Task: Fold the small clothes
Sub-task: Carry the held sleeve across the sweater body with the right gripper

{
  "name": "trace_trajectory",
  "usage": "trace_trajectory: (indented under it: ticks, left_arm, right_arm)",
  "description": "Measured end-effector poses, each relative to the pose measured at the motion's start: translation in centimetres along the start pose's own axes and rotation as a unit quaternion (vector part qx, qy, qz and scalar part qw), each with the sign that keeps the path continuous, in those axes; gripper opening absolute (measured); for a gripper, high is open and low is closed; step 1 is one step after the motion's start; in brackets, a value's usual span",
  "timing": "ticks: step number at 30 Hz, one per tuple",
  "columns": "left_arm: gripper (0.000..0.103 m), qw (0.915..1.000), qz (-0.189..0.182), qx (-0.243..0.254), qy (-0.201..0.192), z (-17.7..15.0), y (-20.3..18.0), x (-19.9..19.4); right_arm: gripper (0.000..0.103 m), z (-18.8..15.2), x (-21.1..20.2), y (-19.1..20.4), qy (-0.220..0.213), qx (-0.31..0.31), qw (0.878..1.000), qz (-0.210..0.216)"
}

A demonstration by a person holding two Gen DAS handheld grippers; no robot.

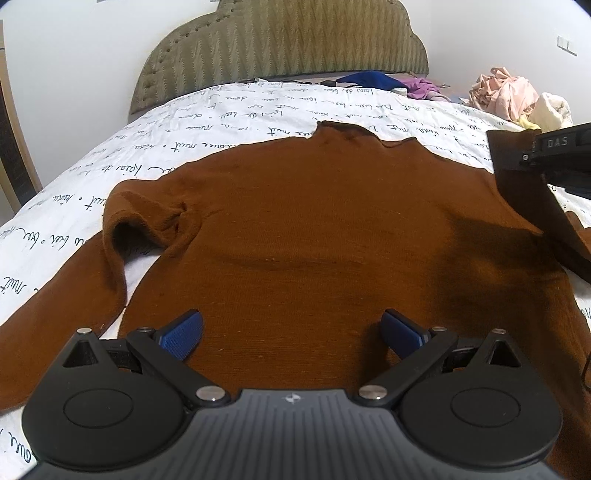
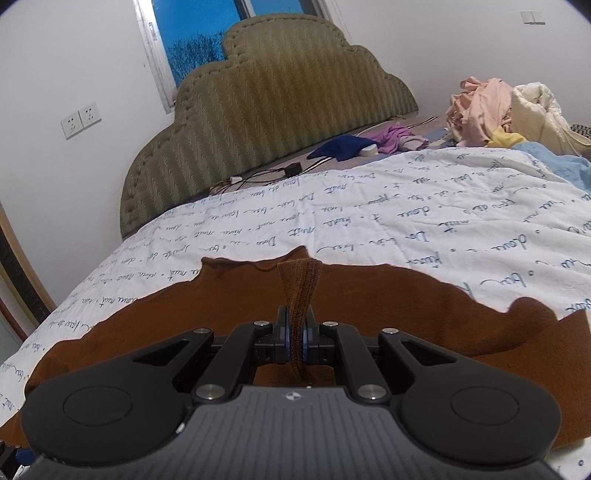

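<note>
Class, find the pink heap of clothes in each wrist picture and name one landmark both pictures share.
Left wrist view: pink heap of clothes, upper right, on the far side of the bed beyond the brown sweater.
Right wrist view: pink heap of clothes, upper right, beside a cream bundle.
Shared landmark: the olive padded headboard.

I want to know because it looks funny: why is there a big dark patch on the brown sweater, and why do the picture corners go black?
Left wrist view: the dark patch on the rust-brown knitted sweater looks like a shadow under the black right gripper. Both views: the round fisheye lens blacks out the corners and bends the white bedspread with black handwriting. Right wrist view: dusk-blue window, dimmer and yellowish indoors.
</note>
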State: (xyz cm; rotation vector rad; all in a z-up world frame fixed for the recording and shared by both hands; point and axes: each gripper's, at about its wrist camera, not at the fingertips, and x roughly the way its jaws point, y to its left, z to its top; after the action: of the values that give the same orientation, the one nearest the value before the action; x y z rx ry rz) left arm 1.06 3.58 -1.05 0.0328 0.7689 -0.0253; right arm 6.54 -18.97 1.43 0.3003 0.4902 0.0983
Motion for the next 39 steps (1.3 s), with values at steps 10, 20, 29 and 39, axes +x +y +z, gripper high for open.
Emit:
trace_trajectory:
  ticks: [10, 20, 29, 39]
  left_arm:
    - [0.103, 1.0, 0.001, -0.008, -0.002, -0.1, 0.9, -0.5]
    - [0.103, 0.9998, -0.006, -0.018, -0.005, -0.5, 1.8, -1.8]
    - [0.103, 0.9996, -0.006, -0.028, -0.004, -0.7, 2.8, -2.4]
    - [0.103, 0.9991, -0.002, -0.042, -0.003, -0.8, 3.8, -2.6]
  right_arm:
    - [0.012, 0.3, 1.8, 3.1, 0.008, -0.03, 0.999, 0.015]
    - [0.012, -0.1, 4.0, 6.7, 0.022, -0.06, 0.997, 0.035]
    - [0.012, -0.4, 6.2, 10.6, 0.035, -0.091, 0.993, 0.059]
    - [0.012, -1.0, 7.4, 14.8, 0.046, -0.129, 0.986, 0.1]
